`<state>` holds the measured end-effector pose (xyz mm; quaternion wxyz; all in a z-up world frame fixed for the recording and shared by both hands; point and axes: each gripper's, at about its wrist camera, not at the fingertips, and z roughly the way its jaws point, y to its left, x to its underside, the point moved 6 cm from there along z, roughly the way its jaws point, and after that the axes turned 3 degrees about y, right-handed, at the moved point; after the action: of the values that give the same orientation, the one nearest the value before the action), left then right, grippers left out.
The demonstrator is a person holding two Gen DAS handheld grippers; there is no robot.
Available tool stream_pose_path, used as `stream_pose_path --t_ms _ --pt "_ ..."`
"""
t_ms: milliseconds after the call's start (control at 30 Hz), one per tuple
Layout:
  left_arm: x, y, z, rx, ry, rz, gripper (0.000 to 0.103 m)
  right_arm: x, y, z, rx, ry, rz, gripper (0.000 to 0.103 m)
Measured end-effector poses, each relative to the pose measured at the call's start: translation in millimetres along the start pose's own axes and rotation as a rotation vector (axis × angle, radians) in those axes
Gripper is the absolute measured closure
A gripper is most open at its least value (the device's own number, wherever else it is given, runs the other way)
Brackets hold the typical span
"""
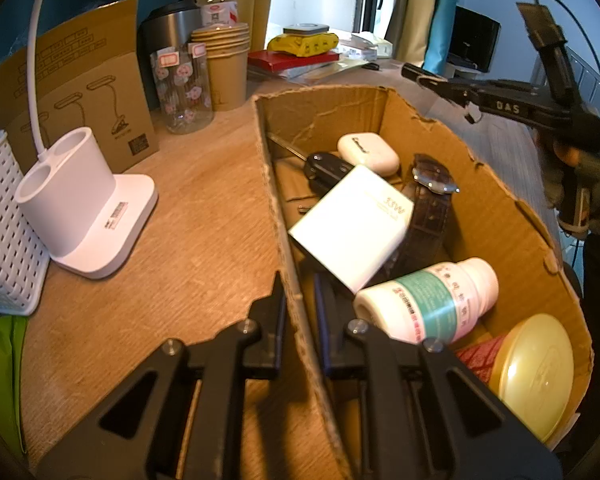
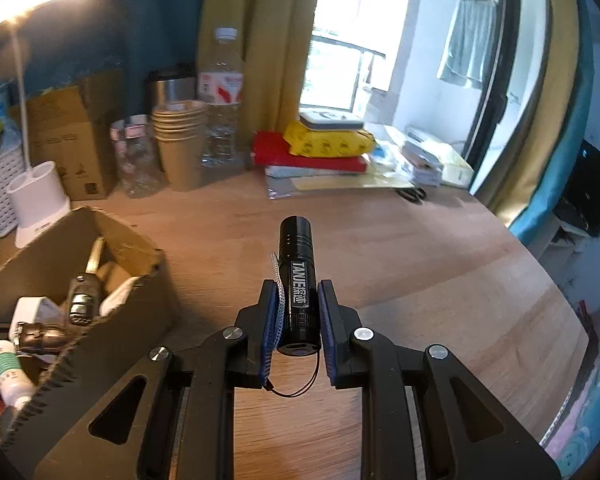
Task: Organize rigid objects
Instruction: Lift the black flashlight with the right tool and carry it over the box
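**Flashlight lifted clear of desk, box lies to its left**

Between the right gripper's (image 2: 296, 316) blue pads sits a black flashlight (image 2: 297, 276), pinched on its barrel. Its long axis runs along the fingers, lens end forward and past the tips, tail cap back toward the camera. A grey lanyard (image 2: 277, 280) is trapped against the left pad and loops below the tail. Flashlight appears to be off the wooden desk (image 2: 440, 272), judging by the gap beneath it.

Cardboard box (image 2: 112, 300) lies to the left of the flashlight and lower in the right wrist view, near but not under it. Left wrist view: left gripper (image 1: 300, 304) is clamped on the box's near wall (image 1: 288, 264), one finger outside, one inside, steadying it. Box already holds a pill bottle (image 1: 428, 300), white charger (image 1: 352, 224), watch (image 1: 434, 196), car key (image 1: 326, 168), earbud case (image 1: 368, 152) and a yellow-lidded container (image 1: 536, 372).

Judgement: right hand is the carrier; the move needed is leftward over the box's right wall, then a descent into free floor. Flashlight's length across the box could catch the torn rim.
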<state>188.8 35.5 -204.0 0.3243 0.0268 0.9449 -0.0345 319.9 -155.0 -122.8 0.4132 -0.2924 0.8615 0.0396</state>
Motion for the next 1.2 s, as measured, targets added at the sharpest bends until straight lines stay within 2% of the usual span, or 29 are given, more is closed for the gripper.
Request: stream_pose_path --t_ms 800,1200 --pt "0 0 0 0.0 0.0 0.0 0.089 -19 69 -45 -0.089 -0.096 -0.111 0.081" --pt "0 -1 0 0.0 0.0 0.0 0.089 -20 110 -46 -0.14 -0.098 -0.177 0.081"
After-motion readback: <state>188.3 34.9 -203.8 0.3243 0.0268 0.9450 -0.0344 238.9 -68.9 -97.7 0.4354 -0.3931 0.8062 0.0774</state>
